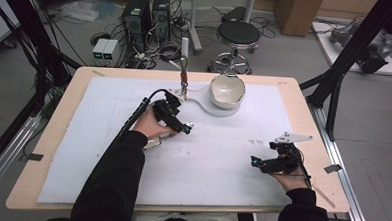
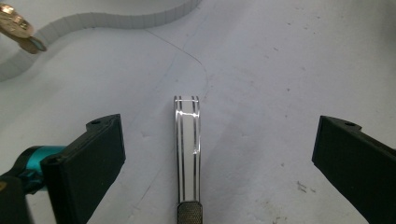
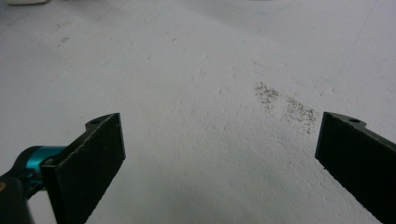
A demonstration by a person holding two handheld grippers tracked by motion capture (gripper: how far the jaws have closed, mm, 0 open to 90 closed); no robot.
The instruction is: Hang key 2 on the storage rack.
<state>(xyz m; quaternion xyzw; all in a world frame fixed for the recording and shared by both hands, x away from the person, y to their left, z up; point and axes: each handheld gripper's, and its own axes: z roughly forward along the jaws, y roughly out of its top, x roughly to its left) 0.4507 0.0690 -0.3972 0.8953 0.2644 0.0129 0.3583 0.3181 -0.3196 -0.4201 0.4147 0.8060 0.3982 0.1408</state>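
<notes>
My left gripper [image 2: 217, 154] hovers with jaws spread wide over the white foam mat [image 1: 222, 161]; between them, untouched, lies a clear glass tube with a knurled metal cap [image 2: 187, 154]. Beyond it stands a white ceramic bowl [image 1: 227, 91] on a white curved base [image 1: 204, 107]. My right gripper [image 3: 219, 158], near the mat's right edge, also has its jaws spread, holding nothing.

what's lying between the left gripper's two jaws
A shiny metal strip with a knurled end lies on the white mat between the open jaws of the left gripper, in the left gripper view.
</notes>
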